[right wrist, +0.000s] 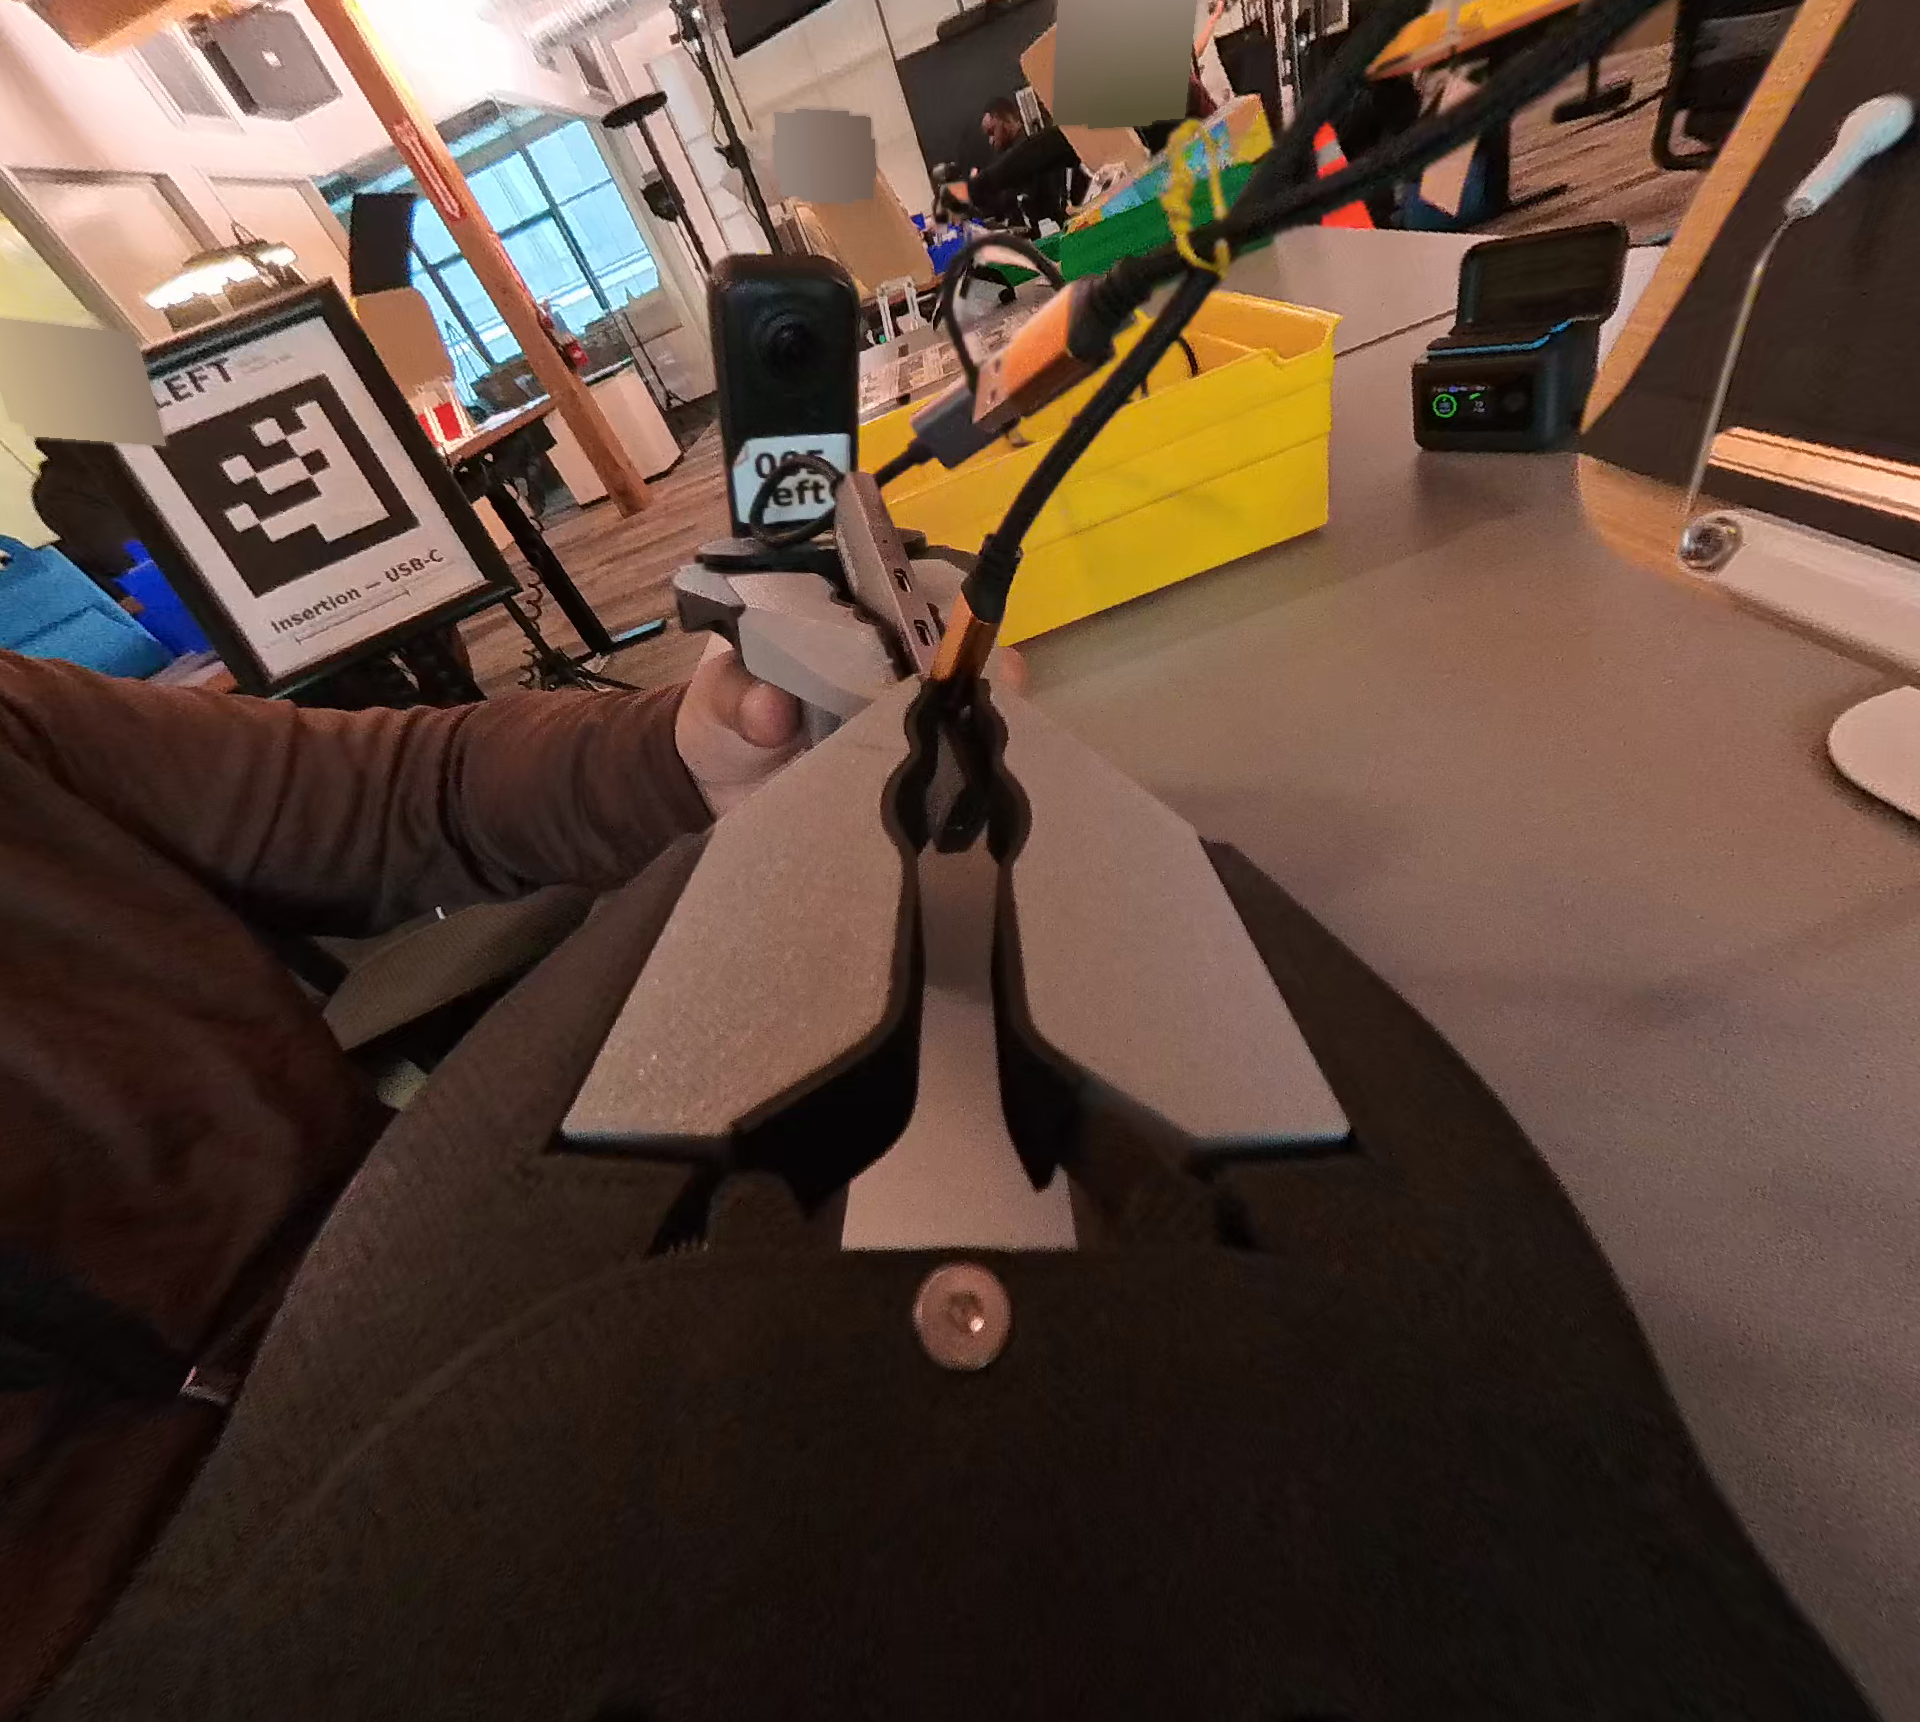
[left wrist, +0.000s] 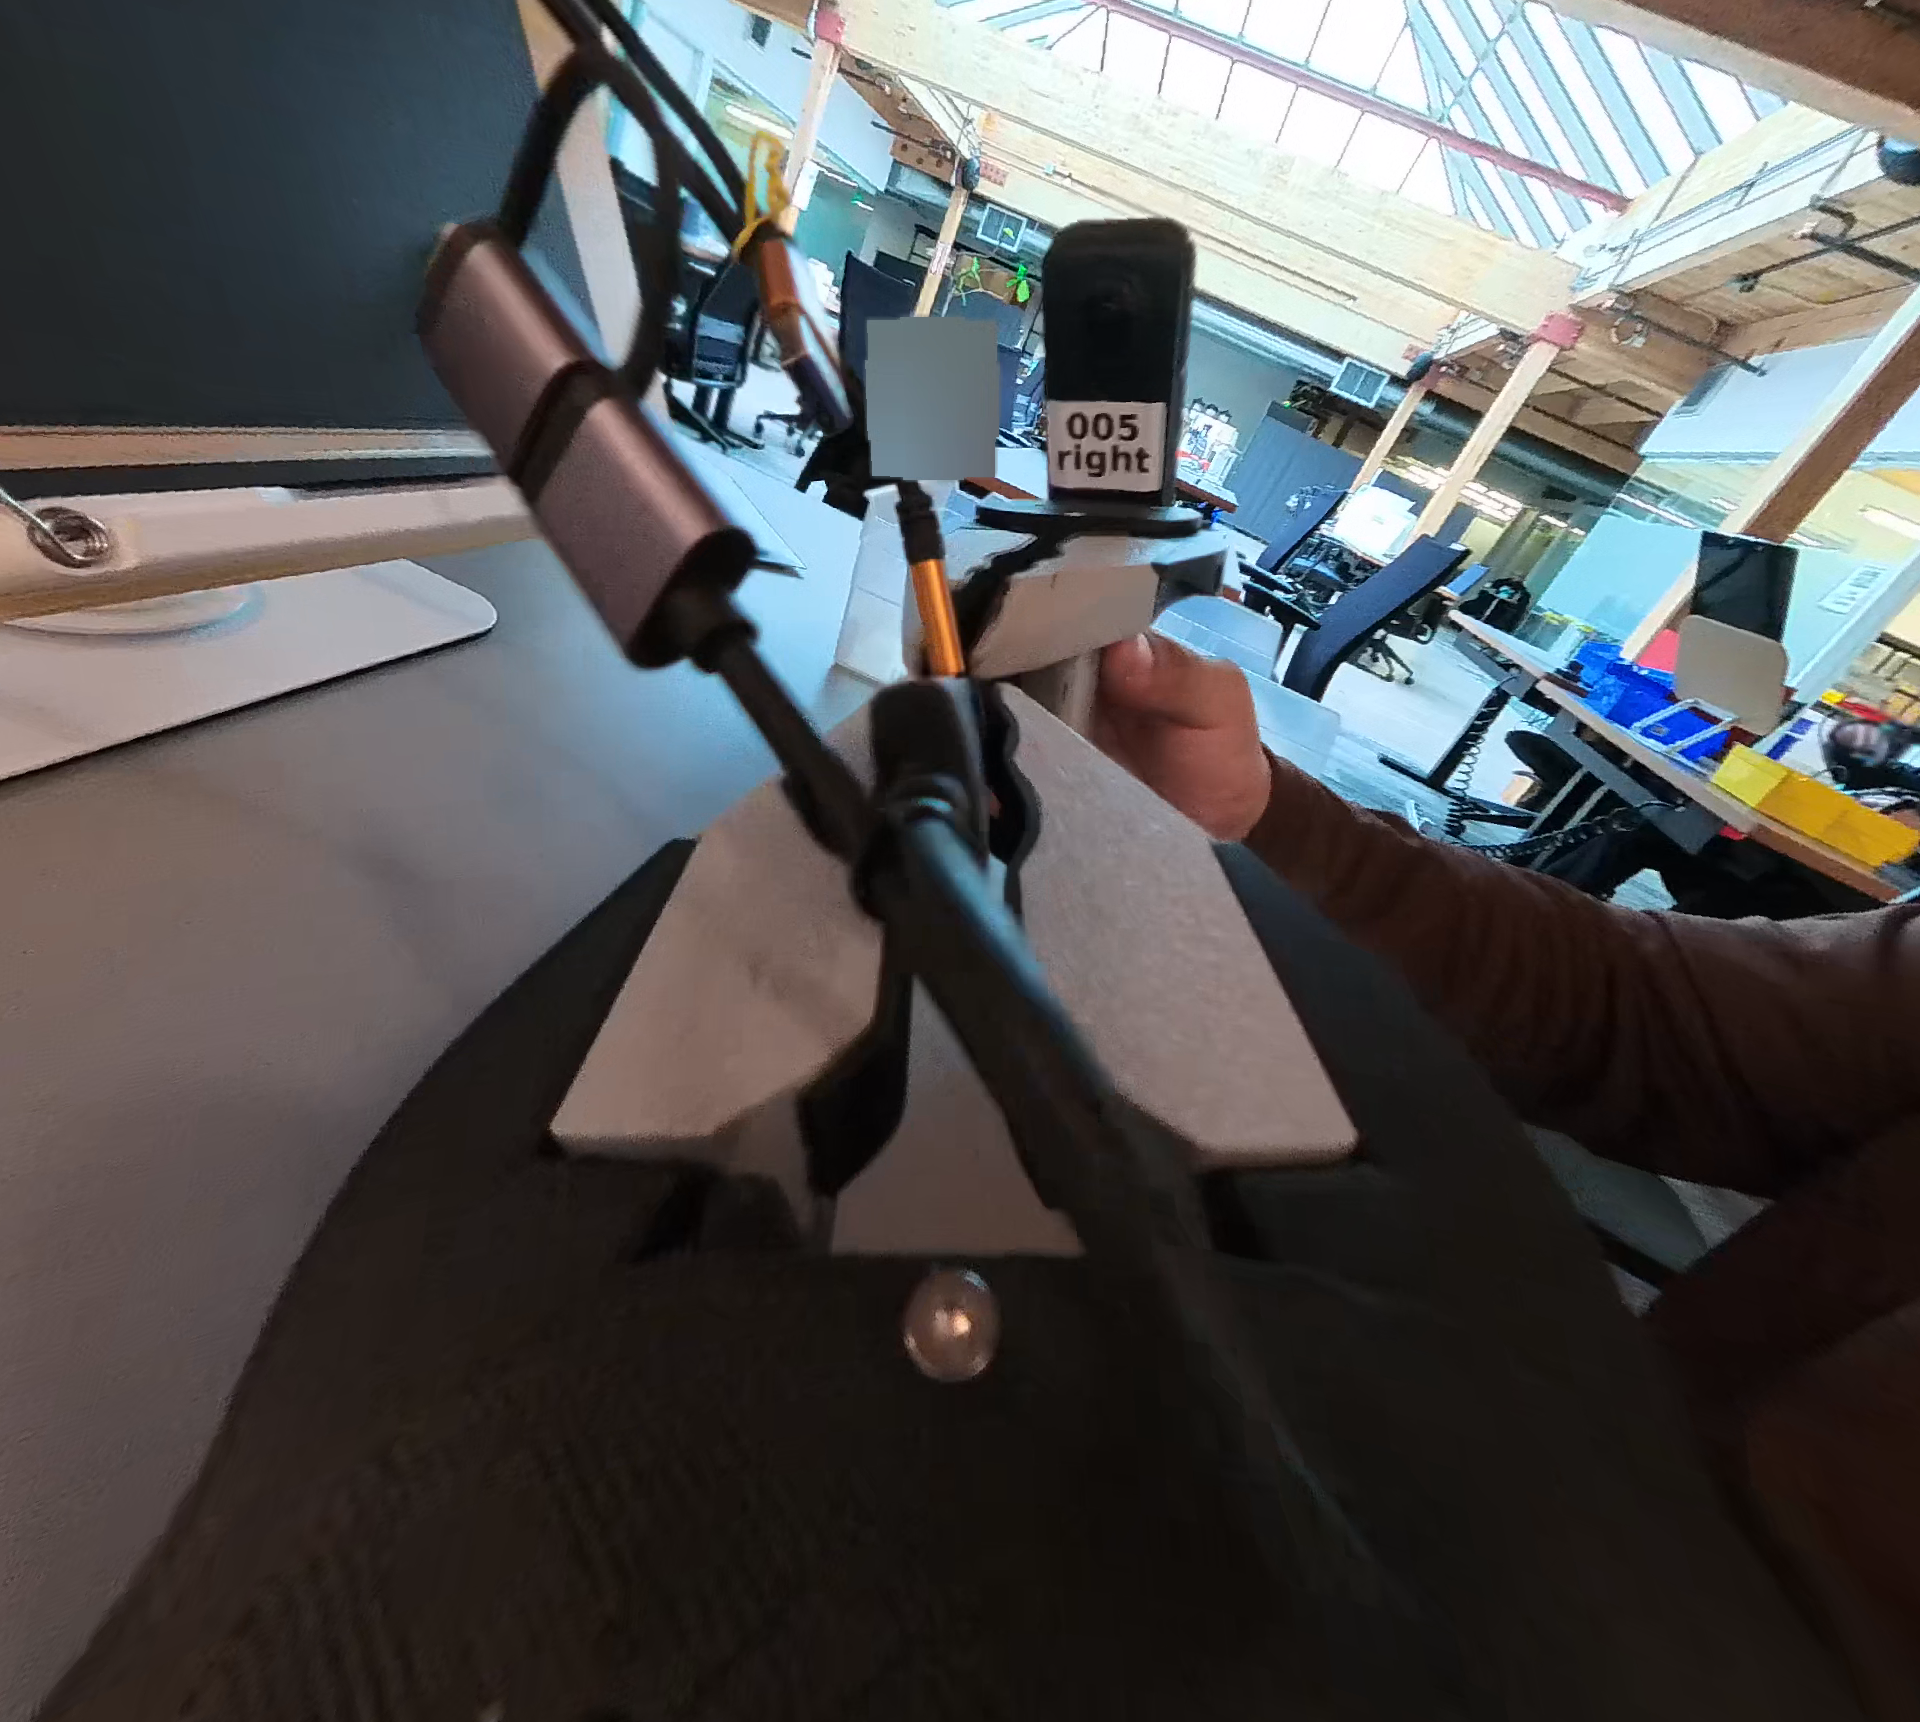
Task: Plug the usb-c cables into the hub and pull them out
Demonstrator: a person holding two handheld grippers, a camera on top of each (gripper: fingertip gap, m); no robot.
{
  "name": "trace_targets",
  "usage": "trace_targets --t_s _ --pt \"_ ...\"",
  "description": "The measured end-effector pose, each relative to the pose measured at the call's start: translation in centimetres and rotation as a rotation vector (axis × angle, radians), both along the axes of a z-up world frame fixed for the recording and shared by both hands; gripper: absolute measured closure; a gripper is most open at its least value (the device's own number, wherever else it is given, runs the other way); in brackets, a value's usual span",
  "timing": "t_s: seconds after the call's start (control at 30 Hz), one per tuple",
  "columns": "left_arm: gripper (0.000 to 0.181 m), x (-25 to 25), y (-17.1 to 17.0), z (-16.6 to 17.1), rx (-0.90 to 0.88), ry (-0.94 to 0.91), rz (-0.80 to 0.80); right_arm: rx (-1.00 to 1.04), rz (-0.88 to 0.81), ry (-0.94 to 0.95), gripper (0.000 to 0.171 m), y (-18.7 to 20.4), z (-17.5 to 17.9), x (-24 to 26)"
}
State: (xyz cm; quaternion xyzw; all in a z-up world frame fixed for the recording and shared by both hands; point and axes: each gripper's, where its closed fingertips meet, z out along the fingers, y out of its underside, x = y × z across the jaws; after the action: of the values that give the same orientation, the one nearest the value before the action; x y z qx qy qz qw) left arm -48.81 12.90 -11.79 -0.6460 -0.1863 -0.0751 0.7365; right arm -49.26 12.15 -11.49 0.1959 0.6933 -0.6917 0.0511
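Note:
My left gripper (left wrist: pixel 930 768) is shut on the black cable of the grey USB hub (left wrist: pixel 582 446), just below the hub's end, and holds the hub up above the table. The hub shows edge-on in the right wrist view (right wrist: pixel 883 571), with its ports facing right. My right gripper (right wrist: pixel 951 737) is shut on an orange USB-C plug (right wrist: pixel 961 649), also seen in the left wrist view (left wrist: pixel 940 618). Its black cable curves up and away. The plug is close beside the hub; its tip is hidden. The two grippers face each other, tips nearly touching.
A second orange plug (right wrist: pixel 1029 363) hangs from the cable bundle above a yellow bin (right wrist: pixel 1195 467). A small black device with a screen (right wrist: pixel 1507 363) sits behind it. A monitor and its white base (left wrist: pixel 260 623) stand on the grey table (right wrist: pixel 1455 789). Left and right tips are no more than a few centimetres apart.

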Motion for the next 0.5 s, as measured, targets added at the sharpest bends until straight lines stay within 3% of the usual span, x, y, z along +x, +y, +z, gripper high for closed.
trace_targets --t_s 0.3,0.43,0.5 --pt "0.174 -0.08 -0.51 0.38 0.03 -0.036 -0.023 -0.105 0.006 -0.041 0.17 -0.48 0.57 -0.12" --pt "0.174 -0.65 -0.5 -0.16 0.015 -0.048 0.005 -0.04 -0.09 0.029 0.17 -0.56 0.14 -0.68" --pt "0.174 -0.76 -0.76 0.47 0.053 -0.057 0.016 -0.102 -0.109 0.007 0.17 -0.79 0.78 -0.8"
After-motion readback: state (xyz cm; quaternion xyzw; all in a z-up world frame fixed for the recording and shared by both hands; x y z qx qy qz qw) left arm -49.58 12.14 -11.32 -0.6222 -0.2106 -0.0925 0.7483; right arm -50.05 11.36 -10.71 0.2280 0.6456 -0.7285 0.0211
